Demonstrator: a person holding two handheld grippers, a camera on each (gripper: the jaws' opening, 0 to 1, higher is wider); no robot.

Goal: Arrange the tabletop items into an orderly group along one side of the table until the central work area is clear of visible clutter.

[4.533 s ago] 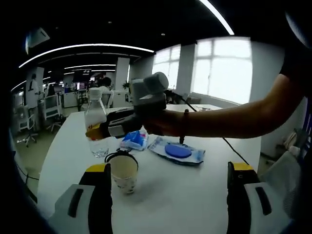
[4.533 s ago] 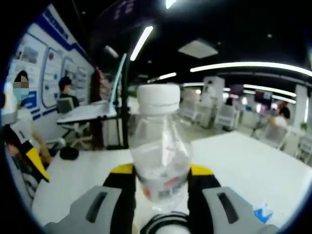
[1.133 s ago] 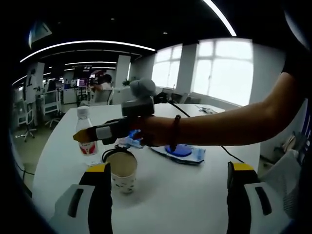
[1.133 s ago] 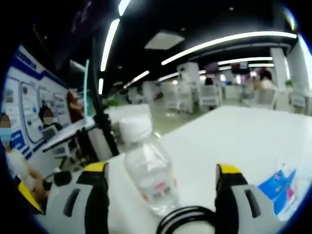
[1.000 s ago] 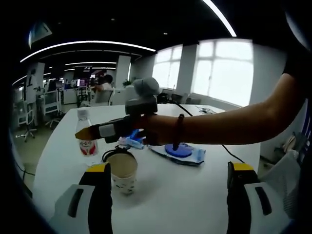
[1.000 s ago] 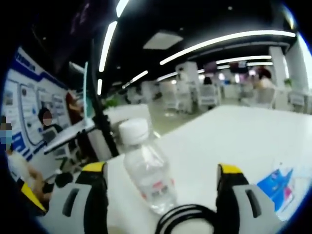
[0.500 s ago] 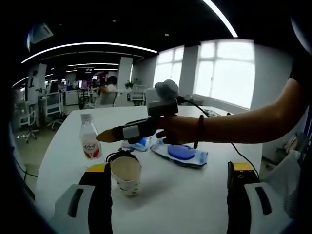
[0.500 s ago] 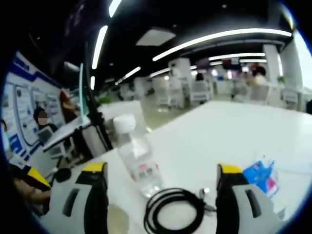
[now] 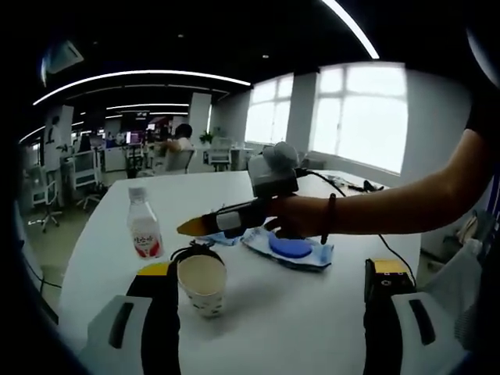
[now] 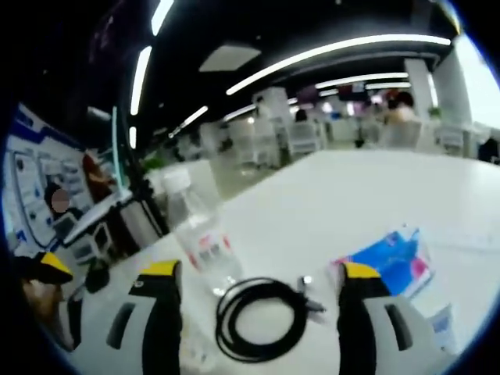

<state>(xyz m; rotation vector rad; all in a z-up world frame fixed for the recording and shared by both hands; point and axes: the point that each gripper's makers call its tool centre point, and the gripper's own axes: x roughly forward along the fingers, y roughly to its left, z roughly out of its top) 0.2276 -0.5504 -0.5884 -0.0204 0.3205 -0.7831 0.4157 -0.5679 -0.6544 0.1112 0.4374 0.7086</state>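
Coiled black cable [image 10: 262, 319] lies on the white table [image 10: 375, 191] between the right gripper [image 10: 254, 308]'s wide-open, empty jaws; I'd close squarely over the loop. Beyond the left jaw stands the clear plastic water bottle [image 10: 199, 238]. The left gripper [image 9: 269, 308] gapes empty, white paper cup [image 9: 201, 283] just inside its left jaw.

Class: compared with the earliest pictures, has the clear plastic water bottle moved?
Yes. The clear plastic water bottle, earlier lifted in the right gripper, now stands on the white table, left of the paper cup.
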